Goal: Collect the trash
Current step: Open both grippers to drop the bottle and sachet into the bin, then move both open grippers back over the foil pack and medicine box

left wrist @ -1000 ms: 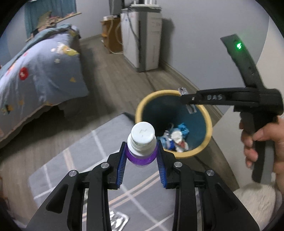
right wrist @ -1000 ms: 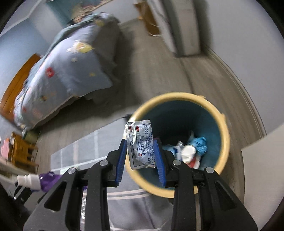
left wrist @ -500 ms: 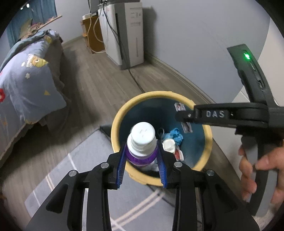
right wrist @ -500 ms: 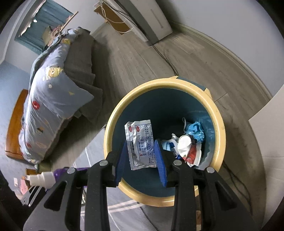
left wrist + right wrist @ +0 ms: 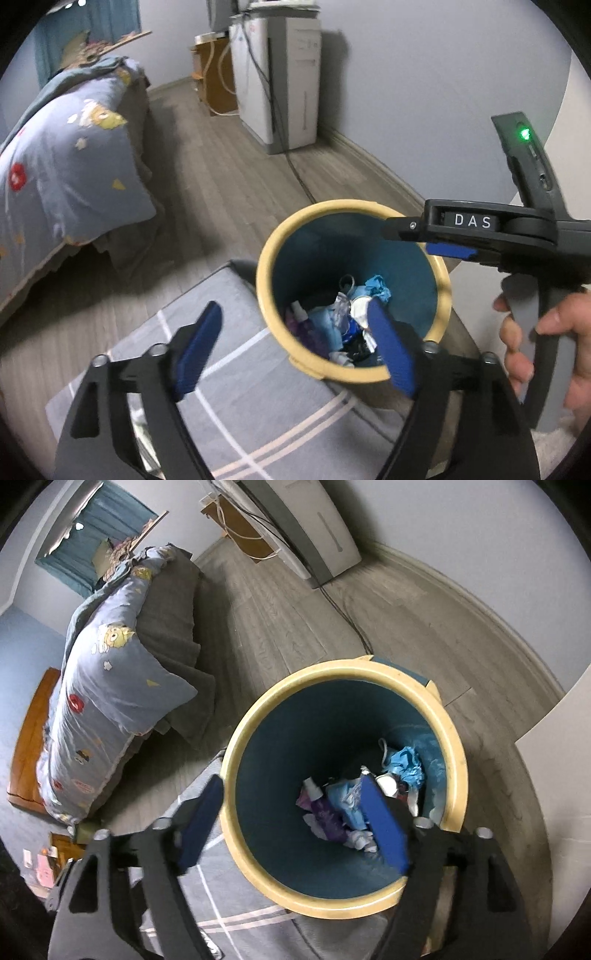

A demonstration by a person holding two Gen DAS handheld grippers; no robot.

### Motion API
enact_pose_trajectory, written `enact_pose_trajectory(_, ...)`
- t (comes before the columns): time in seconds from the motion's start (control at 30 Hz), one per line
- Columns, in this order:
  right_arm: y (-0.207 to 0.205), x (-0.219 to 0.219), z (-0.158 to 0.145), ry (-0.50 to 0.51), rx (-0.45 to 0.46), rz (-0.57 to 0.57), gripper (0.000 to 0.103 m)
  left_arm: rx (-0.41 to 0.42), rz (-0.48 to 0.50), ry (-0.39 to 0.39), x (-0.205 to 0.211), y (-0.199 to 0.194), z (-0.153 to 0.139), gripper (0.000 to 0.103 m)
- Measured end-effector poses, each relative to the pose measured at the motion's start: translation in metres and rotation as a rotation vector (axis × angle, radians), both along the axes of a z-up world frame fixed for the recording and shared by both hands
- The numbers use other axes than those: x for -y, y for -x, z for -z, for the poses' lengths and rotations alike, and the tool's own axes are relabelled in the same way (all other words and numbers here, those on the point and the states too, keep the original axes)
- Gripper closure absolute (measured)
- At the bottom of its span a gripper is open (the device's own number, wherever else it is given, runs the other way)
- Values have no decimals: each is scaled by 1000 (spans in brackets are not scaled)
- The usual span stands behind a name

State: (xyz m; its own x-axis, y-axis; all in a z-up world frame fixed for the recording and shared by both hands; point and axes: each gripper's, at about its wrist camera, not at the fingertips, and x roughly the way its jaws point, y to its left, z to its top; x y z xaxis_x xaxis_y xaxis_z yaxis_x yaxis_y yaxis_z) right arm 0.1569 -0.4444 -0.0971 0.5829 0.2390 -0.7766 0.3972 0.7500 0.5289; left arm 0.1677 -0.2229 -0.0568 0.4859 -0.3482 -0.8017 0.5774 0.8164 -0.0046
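Observation:
A round bin with a yellow rim (image 5: 266, 266) (image 5: 232, 760) and a teal inside stands on the floor under both grippers. A purple bottle with a white cap (image 5: 304, 328) (image 5: 323, 810) lies at its bottom among crumpled wrappers and a blue mask (image 5: 404, 760). My left gripper (image 5: 291, 314) hangs over the near rim, its jaws opening with nothing between them. Over the bin's mouth my right gripper (image 5: 291, 786) (image 5: 406, 230) does the same, jaws opening and empty. A person's hand (image 5: 554, 332) holds its handle.
A grey rug with pale lines (image 5: 236, 424) lies by the bin. A bed with a blue quilt (image 5: 62, 158) fills the left. A white appliance (image 5: 280, 81) stands at the far wall, its cable (image 5: 295, 173) running across the wood floor. A bit of shiny wrapper (image 5: 212, 950) shows on the rug.
Both grippers came over the bin and opened. The purple bottle left the left jaws and the sachet left the right jaws; the bottle now lies in the bin.

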Motion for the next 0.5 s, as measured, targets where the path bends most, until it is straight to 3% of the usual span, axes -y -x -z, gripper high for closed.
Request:
enact_pose_trajectory(0.1, 0, -9, -5, 37, -3, -27, 7, -1, -53, 7, -24, 6, -5, 11)
enact_pose_trajectory(0.3, -2, -51, -23, 147, -23, -143, 6, -4, -165, 25, -98, 23, -12, 8)
enact_pose_trajectory(0.5, -1, -107, -47, 215, 1, -241, 6, -73, -303, 5, -168, 44, 24, 8)
